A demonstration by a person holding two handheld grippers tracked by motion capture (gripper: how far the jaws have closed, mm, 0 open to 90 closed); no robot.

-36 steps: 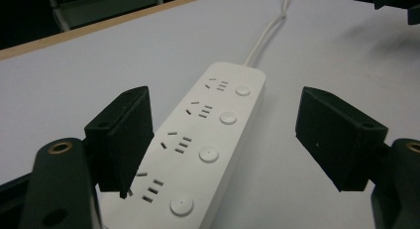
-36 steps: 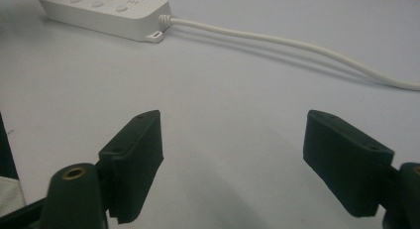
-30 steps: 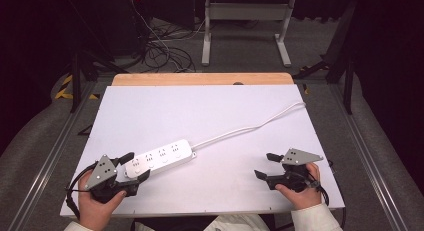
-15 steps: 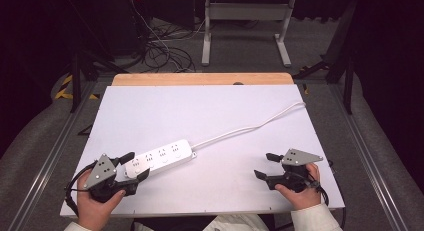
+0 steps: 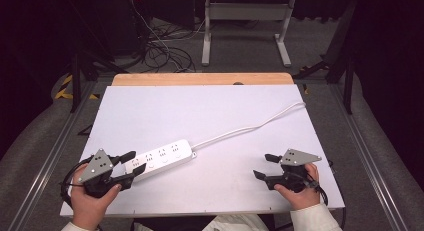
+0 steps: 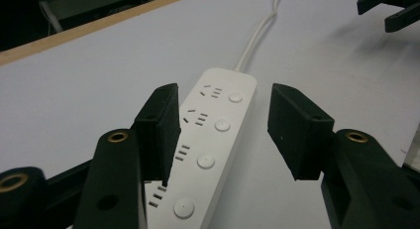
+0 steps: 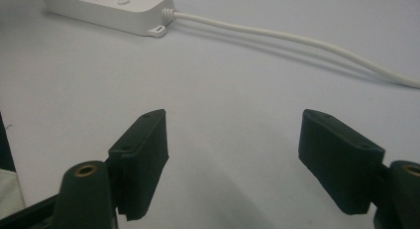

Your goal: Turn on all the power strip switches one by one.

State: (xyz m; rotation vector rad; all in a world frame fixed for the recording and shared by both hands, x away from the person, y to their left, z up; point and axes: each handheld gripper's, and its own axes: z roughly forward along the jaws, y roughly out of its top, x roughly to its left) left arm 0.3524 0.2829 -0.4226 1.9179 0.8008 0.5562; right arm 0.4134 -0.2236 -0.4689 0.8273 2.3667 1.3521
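A white power strip (image 5: pixel 162 158) lies on the white table top (image 5: pixel 210 116) near the front left; its white cable (image 5: pixel 250 127) runs to the far right edge. My left gripper (image 5: pixel 134 162) is open, its jaws standing on either side of the strip's near end (image 6: pixel 198 159), just above it and not clamped. The strip's sockets and round buttons face up. My right gripper (image 5: pixel 266 166) is open at the front right, over bare table, with nothing between its jaws (image 7: pixel 233 159). The strip's cable end (image 7: pixel 124 6) lies well ahead of it.
A wooden strip (image 5: pixel 200 79) borders the table's far edge. Beyond it stand a metal frame (image 5: pixel 245 26) and loose dark cables (image 5: pixel 160 51) on the floor. Metal rails (image 5: pixel 55 146) run along both sides of the table.
The left gripper has edged slightly forward around the power strip's near end. The right gripper has hardly moved.
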